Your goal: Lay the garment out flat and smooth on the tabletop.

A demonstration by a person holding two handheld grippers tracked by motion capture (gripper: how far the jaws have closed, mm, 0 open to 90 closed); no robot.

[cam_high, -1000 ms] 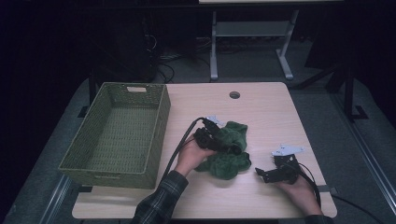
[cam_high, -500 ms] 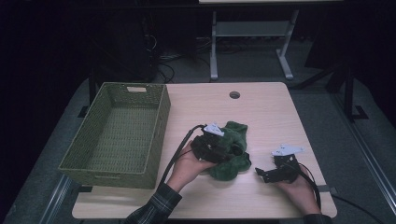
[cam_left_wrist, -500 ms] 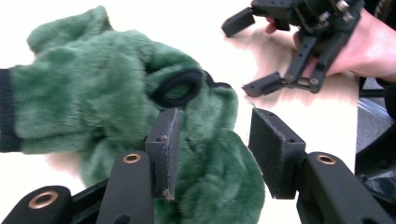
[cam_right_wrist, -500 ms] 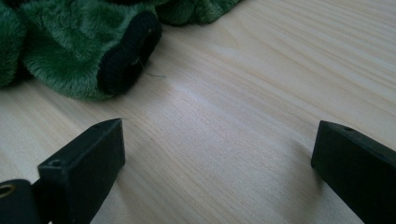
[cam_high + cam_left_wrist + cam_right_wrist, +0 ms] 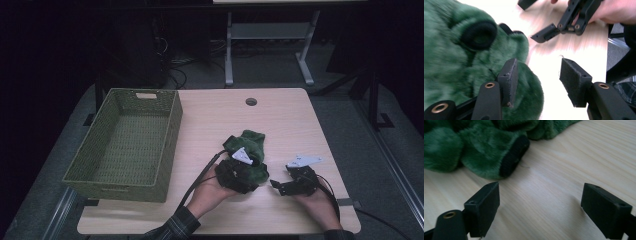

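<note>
A crumpled green fuzzy garment [image 5: 248,159] with black cuffs lies on the table.

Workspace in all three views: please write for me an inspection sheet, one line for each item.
Surface: light wooden table with a round cable hole.
Job's things: green plush garment with black cuffs, bunched near the front edge; green woven basket at the left, nothing inside.
Clutter: nothing seen.
Grippers: left tool open, one pad against the plush, bare table between the pads, jaws just opening; right tool open over bare wood, jaws just closing a little.
Cables: black cable trails from the left tool; more lie on the floor behind.
Surroundings: dark room, grey table frame behind.
</note>
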